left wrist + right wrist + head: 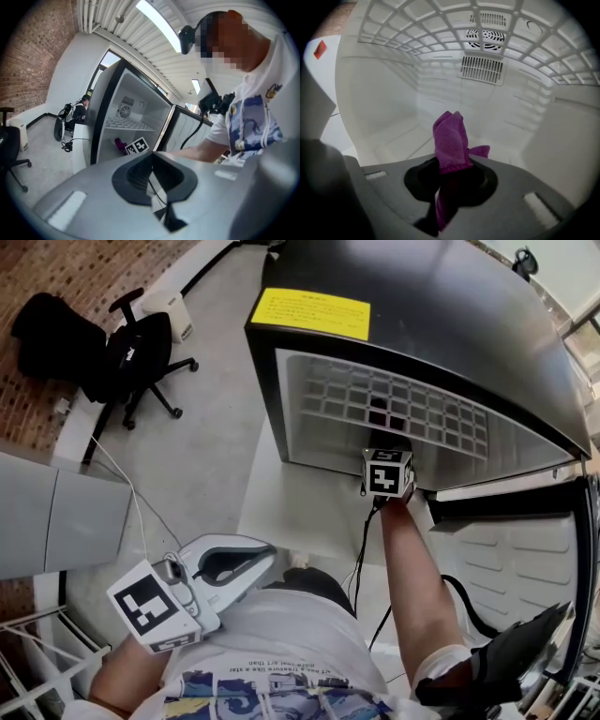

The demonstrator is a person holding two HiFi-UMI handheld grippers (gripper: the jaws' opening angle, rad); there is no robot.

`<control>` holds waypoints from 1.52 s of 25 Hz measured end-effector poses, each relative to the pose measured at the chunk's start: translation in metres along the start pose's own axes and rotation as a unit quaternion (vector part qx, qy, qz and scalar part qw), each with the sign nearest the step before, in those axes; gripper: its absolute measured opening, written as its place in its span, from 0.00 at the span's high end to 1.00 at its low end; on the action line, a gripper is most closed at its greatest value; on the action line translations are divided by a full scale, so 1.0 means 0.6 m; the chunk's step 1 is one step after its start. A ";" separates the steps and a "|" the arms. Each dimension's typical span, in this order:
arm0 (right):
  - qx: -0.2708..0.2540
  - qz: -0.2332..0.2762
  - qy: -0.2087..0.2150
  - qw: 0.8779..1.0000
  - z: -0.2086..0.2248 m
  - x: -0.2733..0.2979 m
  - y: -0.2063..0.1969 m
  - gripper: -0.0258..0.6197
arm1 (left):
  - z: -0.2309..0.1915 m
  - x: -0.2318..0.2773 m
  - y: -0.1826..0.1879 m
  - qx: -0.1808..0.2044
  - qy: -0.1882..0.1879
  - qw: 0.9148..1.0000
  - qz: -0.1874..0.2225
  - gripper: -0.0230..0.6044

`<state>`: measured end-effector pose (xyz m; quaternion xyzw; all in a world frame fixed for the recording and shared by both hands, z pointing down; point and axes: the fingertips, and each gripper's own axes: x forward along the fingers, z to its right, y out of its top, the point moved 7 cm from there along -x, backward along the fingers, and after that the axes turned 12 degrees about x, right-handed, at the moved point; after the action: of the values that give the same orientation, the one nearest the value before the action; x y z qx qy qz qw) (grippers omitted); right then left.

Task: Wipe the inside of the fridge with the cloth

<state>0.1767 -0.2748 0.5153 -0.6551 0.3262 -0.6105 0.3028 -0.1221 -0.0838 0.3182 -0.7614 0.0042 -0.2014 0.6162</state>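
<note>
Right gripper view shows the right gripper (452, 171) with fingers clamped on the purple cloth (451, 138), bunched forward as a wiping pad inside the fridge (379, 98) below its wire shelf (417, 42), while the left gripper (151, 176), fingers closed and empty, hangs outside, probably to leave the opening free.
</note>
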 end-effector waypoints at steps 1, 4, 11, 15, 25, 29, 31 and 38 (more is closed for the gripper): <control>-0.001 -0.001 0.006 1.000 -0.010 0.002 0.002 0.88 | -0.001 -0.004 0.000 0.000 0.002 1.000 0.000 0.95; -0.004 0.001 0.025 1.000 -0.039 0.006 0.010 0.88 | -0.002 -0.016 -0.002 -0.003 0.012 1.000 0.001 0.96; -0.003 0.005 0.065 0.998 -0.101 0.020 0.024 0.88 | 0.003 -0.045 -0.012 -0.010 0.041 0.999 0.001 0.95; 0.004 0.000 0.084 0.996 -0.136 0.025 0.027 0.88 | 0.007 -0.061 -0.016 -0.014 0.054 0.998 0.001 0.96; 0.066 0.001 0.151 0.986 -0.205 0.030 0.046 0.88 | 0.018 -0.087 -0.018 -0.014 0.075 0.997 -0.007 0.95; 0.092 0.001 0.176 0.980 -0.218 0.027 0.045 0.88 | 0.020 -0.093 -0.019 -0.016 0.079 0.997 -0.011 0.96; 0.110 -0.002 0.185 0.977 -0.217 0.022 0.043 0.88 | 0.020 -0.094 -0.019 -0.016 0.078 0.997 -0.012 0.95; 0.115 0.030 0.180 0.976 -0.181 -0.022 0.053 0.88 | 0.026 -0.083 -0.018 -0.008 0.046 0.999 -0.012 0.95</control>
<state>0.0661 -0.2831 0.4900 -0.4855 0.3219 -0.7425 0.3306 -0.1656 -0.0536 0.3111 -0.7563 0.0244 -0.2435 0.6067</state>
